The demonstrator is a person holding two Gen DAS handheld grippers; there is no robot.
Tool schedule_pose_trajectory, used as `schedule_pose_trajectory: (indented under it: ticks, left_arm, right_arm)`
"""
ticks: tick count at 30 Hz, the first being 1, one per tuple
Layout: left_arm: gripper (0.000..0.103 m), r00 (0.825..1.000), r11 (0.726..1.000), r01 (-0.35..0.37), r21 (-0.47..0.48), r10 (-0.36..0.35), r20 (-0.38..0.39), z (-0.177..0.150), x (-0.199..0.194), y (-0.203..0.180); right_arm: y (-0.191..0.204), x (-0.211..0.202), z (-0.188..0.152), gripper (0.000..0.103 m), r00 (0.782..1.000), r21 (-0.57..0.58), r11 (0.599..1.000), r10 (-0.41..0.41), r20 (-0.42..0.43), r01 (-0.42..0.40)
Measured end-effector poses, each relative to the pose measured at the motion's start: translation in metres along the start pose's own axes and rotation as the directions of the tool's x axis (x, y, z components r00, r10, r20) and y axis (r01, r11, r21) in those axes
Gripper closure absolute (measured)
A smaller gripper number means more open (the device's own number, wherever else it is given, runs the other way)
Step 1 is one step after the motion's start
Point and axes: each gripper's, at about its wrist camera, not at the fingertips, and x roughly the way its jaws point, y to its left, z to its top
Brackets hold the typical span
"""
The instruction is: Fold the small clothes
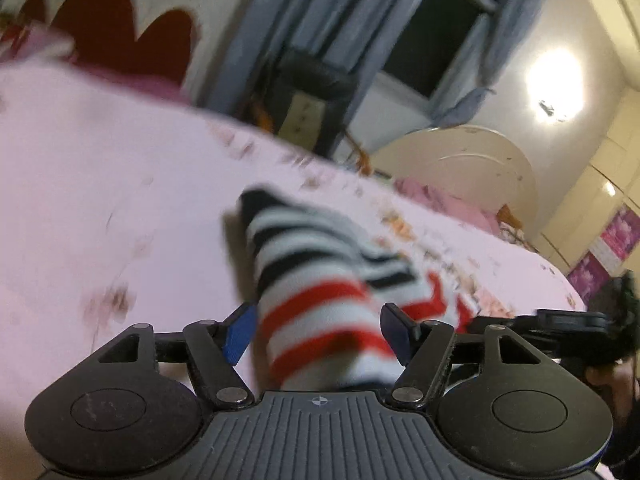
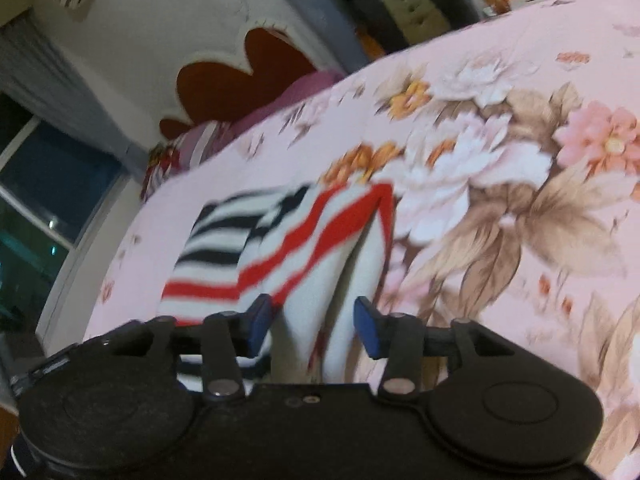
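A small striped garment (image 1: 320,280), white with black stripes at its far end and red stripes at its near end, lies on the pink floral bed cover (image 1: 120,184). My left gripper (image 1: 318,330) is open, with the red-striped end between its blue fingertips. In the right wrist view the same garment (image 2: 280,240) lies partly doubled over. My right gripper (image 2: 314,324) is open too, with a white and red-striped edge between its fingertips. Whether either gripper touches the cloth is blurred. The other gripper (image 1: 560,320) shows at the right of the left wrist view.
A white headboard with red heart cut-outs (image 2: 240,80) stands at the bed's far end. Grey curtains and a dark window (image 1: 432,28) are behind it. A dark chair (image 1: 308,92) stands beside the bed. Pink clothes (image 1: 440,196) lie near the bed's far edge.
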Motion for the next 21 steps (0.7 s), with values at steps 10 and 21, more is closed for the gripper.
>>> schedule_pose_trajectory:
  ticks: [10, 21]
  left_arm:
    - [0.036, 0.993, 0.994, -0.019, 0.112, 0.032, -0.111, 0.011, 0.063, -0.019]
    - [0.036, 0.993, 0.988, -0.040, 0.151, 0.056, -0.105, 0.000, 0.067, -0.024]
  right_arm:
    - [0.011, 0.027, 0.023, 0.091, 0.998, -0.074, 0.995, -0.063, 0.016, 0.064]
    - [0.001, 0.042, 0.014, 0.093, 0.989, -0.159, 0.976, -0.148, 0.017, 0.149]
